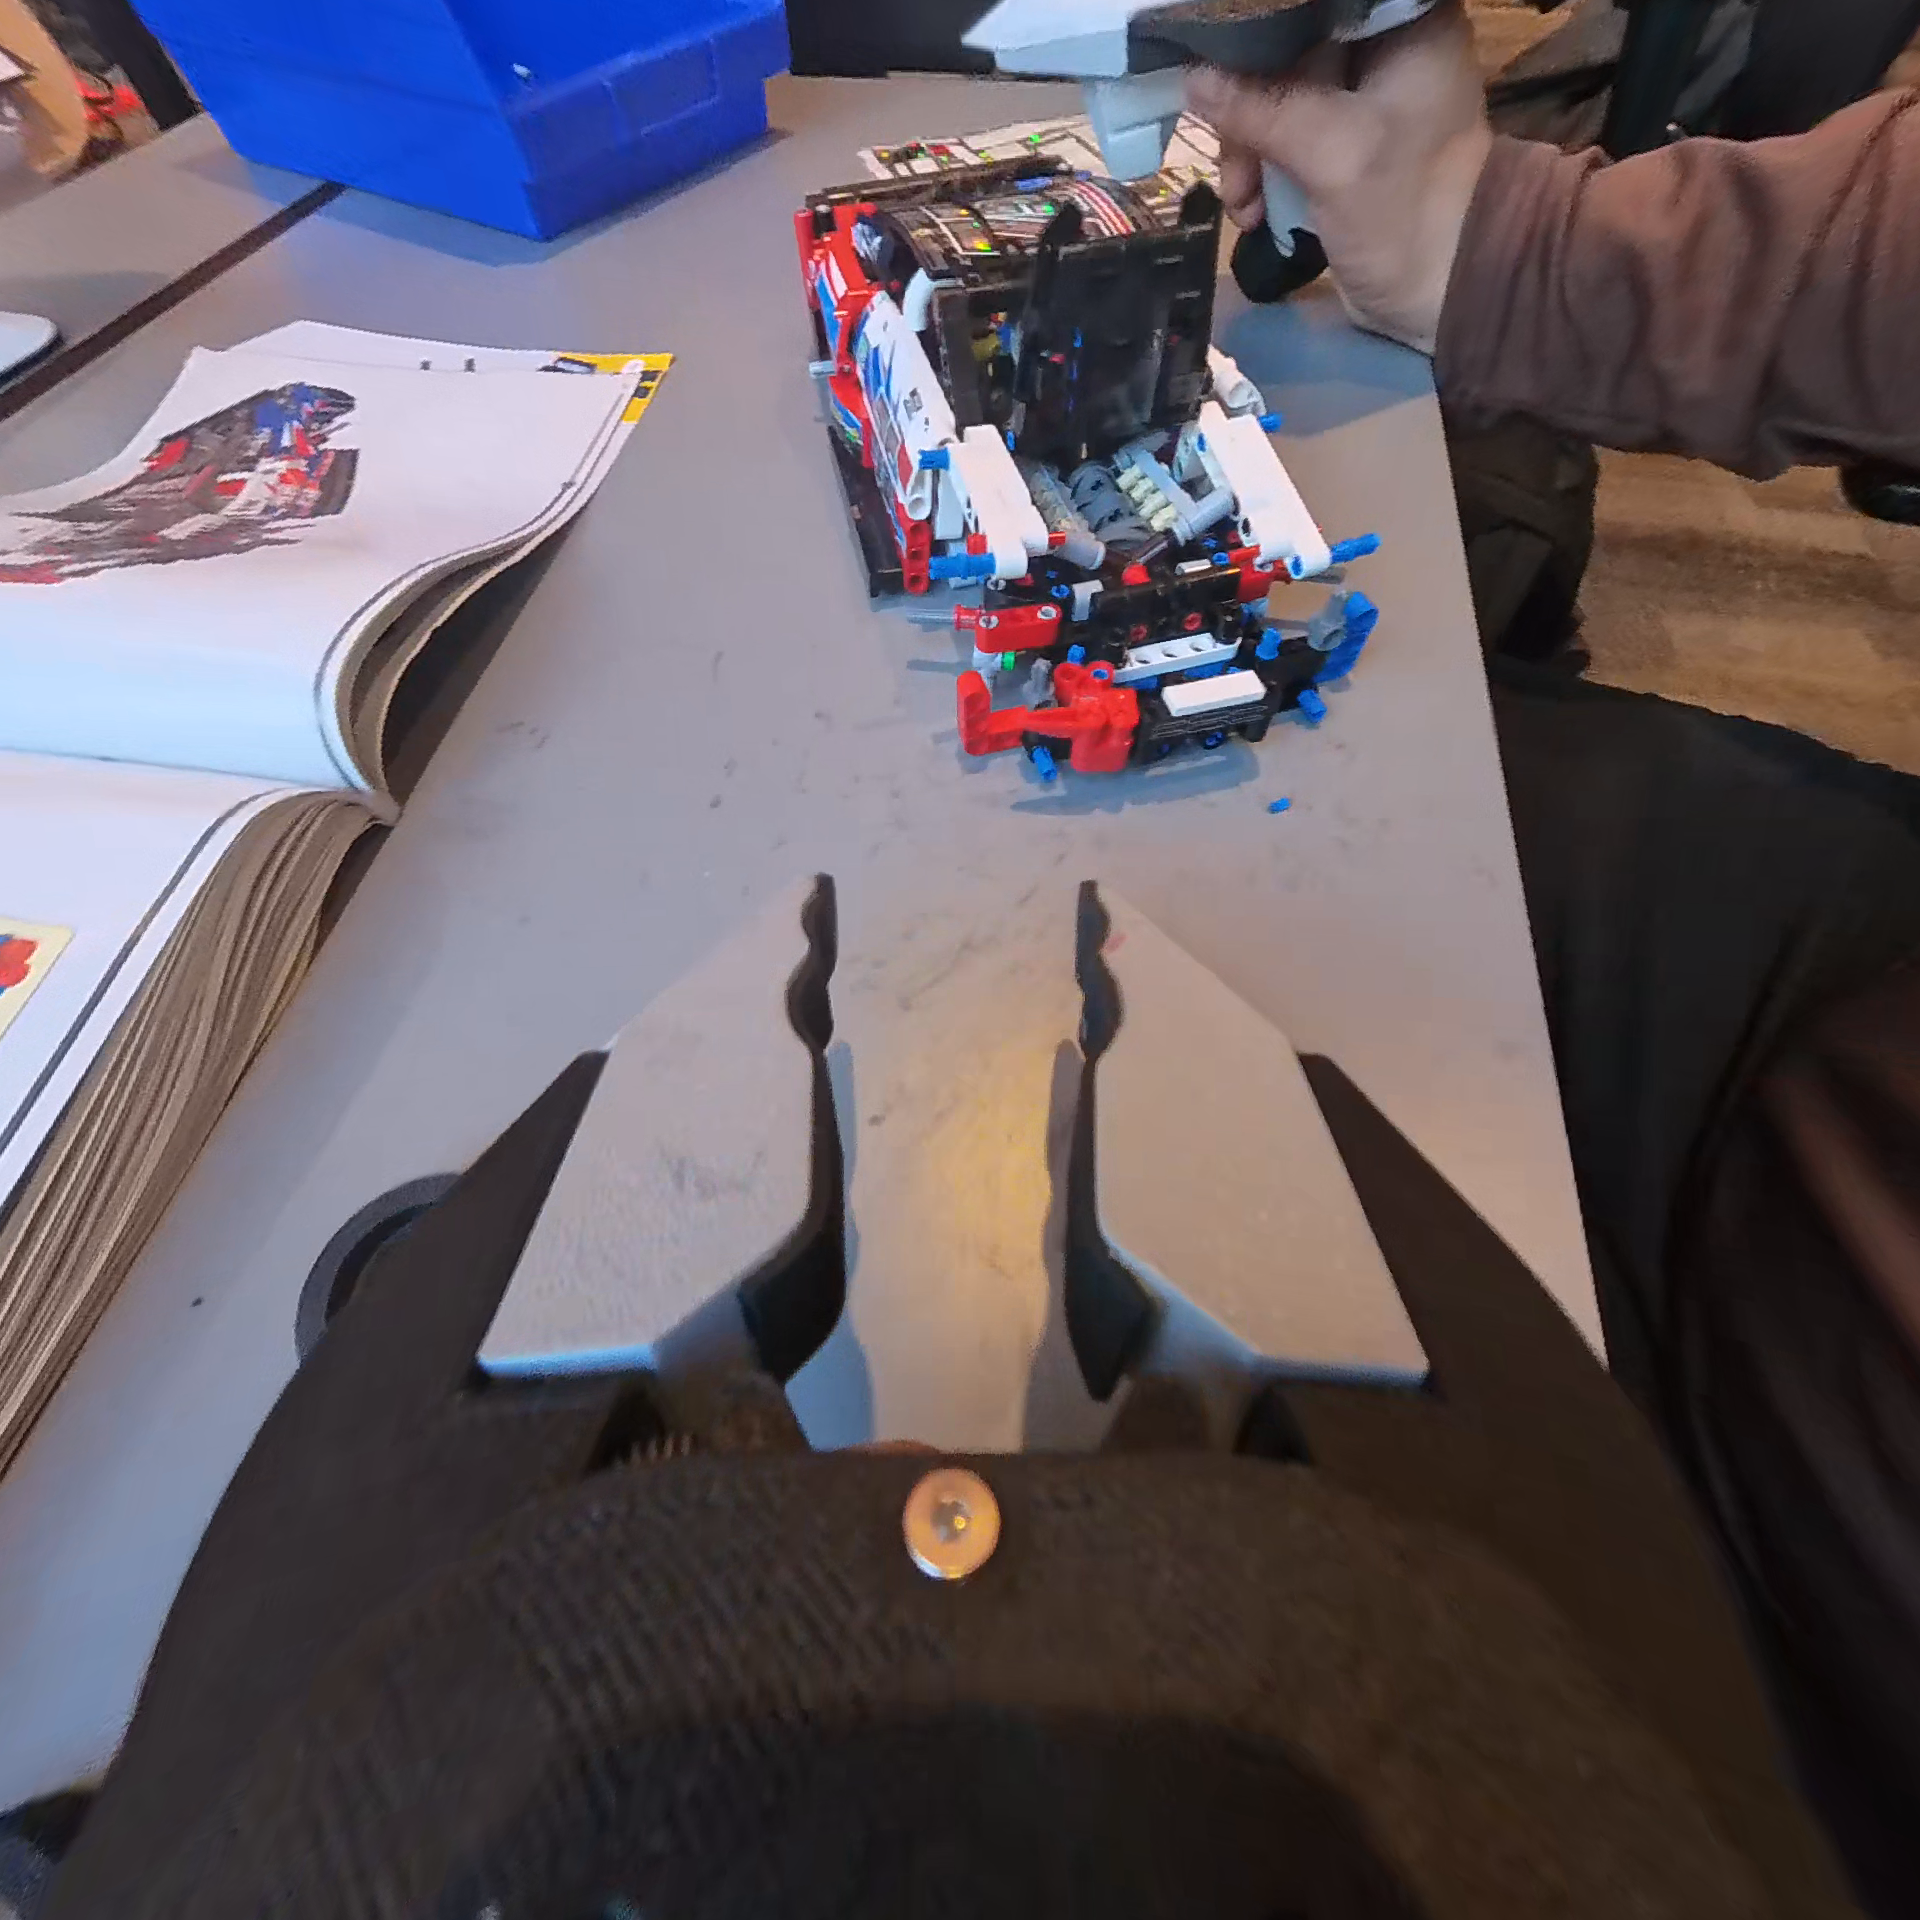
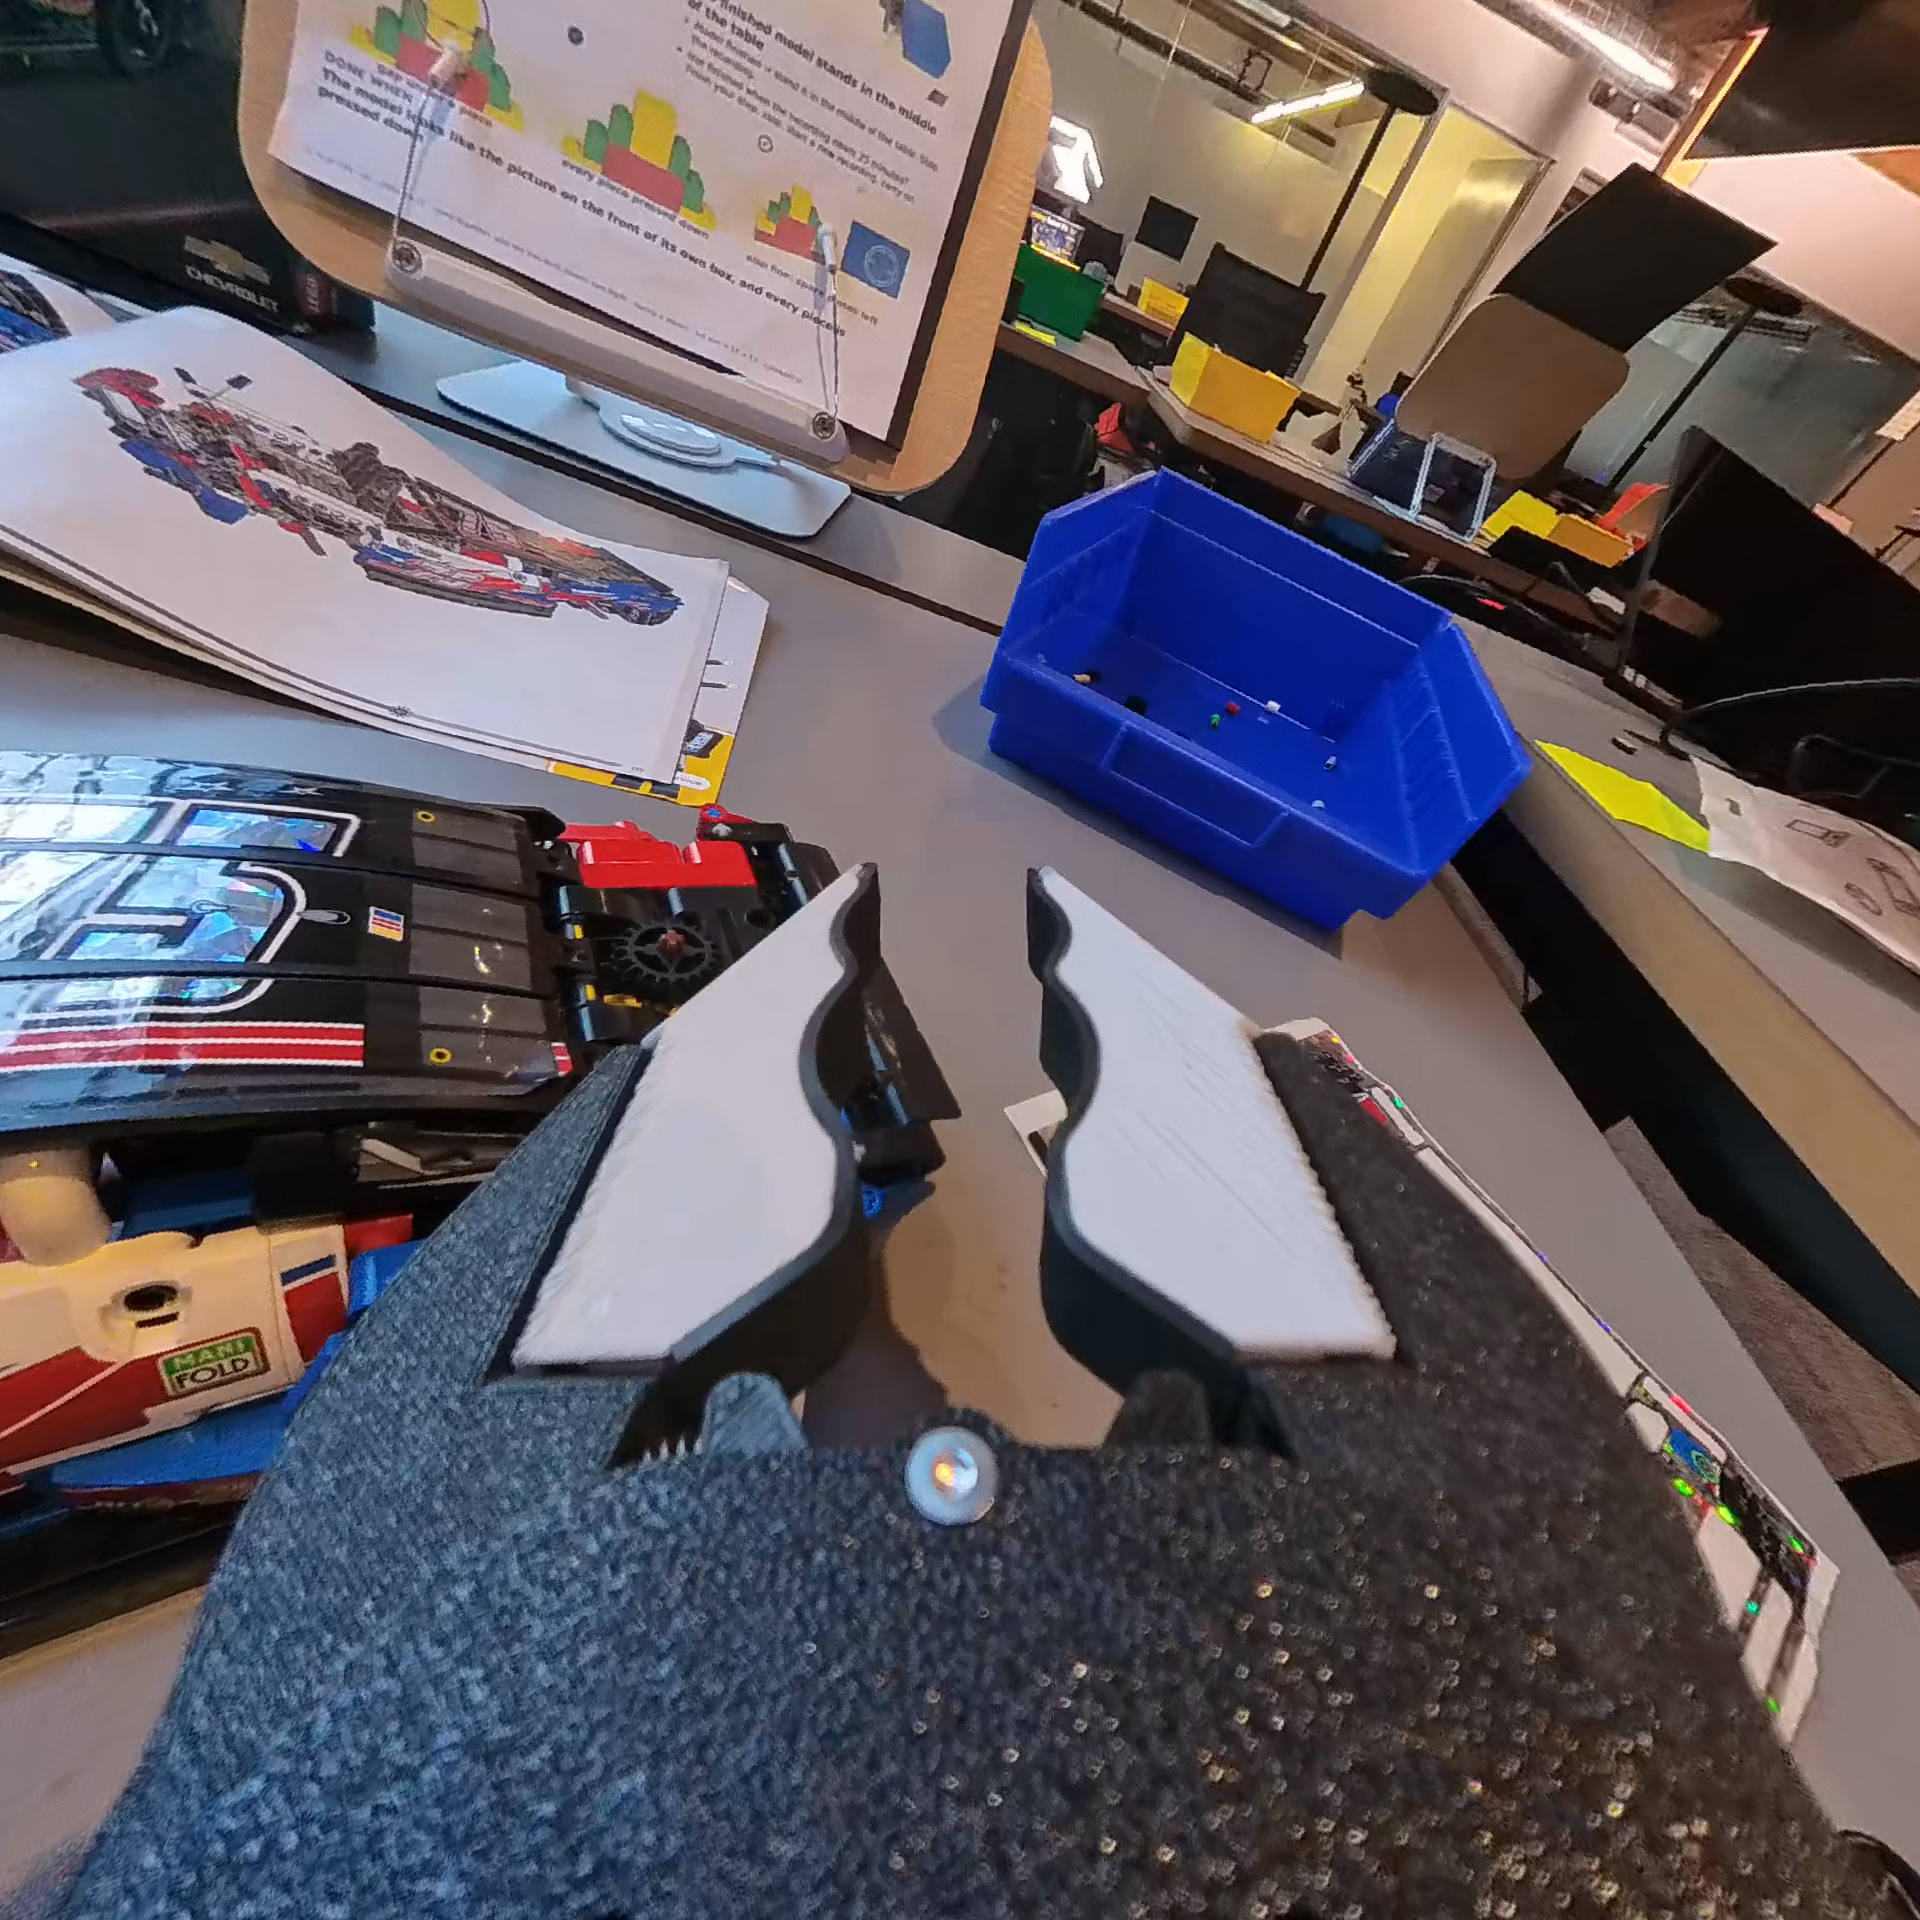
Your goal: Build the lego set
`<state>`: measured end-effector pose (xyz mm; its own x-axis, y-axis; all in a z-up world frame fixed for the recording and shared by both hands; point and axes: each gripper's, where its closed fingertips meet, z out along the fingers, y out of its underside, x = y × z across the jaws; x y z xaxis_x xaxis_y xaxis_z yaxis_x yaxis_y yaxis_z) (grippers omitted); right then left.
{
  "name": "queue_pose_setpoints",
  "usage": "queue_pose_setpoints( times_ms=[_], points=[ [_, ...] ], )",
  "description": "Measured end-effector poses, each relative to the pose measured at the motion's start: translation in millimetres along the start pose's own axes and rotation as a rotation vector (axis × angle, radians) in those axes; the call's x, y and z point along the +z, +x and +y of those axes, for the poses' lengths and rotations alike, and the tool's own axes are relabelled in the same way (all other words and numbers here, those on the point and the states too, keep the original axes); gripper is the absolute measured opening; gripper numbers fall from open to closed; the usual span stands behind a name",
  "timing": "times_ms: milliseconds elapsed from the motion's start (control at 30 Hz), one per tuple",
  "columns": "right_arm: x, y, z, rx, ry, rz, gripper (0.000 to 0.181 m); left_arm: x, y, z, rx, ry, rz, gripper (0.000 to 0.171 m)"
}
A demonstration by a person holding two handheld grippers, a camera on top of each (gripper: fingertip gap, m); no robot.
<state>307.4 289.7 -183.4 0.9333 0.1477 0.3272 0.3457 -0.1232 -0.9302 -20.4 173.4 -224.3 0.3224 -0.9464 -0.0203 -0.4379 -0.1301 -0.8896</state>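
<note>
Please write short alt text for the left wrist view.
Open grey-and-black left tongs hover empty over a grey table, facing a partly built red, white and black Lego car. An open instruction book lies left.

The surface (image 1: 675, 790) is seen in plain grey. The lego car (image 1: 1070, 457) is built in red, white, black and blue, its roof (image 2: 260, 935) striped red and white with shiny silver patches. The bin (image 2: 1236, 696) is coloured solid blue. Each claw's fingers (image 2: 717, 1132) are light grey, edged black.
</note>
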Motion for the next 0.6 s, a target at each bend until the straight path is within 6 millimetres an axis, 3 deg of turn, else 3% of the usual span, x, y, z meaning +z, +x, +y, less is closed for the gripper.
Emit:
queue_pose_setpoints(
  times_ms=[333, 600],
  points=[
    [1, -2, 2, -0.046, -0.019, 0.018, 0.027, -8, -3, 0, -0.067, 0.028, 0.033, 0.042],
    [3, 0, 5, -0.052, -0.039, 0.031, 0.027, -5, 2, 5, -0.010, -0.019, 0.009, 0.045]
  ],
)
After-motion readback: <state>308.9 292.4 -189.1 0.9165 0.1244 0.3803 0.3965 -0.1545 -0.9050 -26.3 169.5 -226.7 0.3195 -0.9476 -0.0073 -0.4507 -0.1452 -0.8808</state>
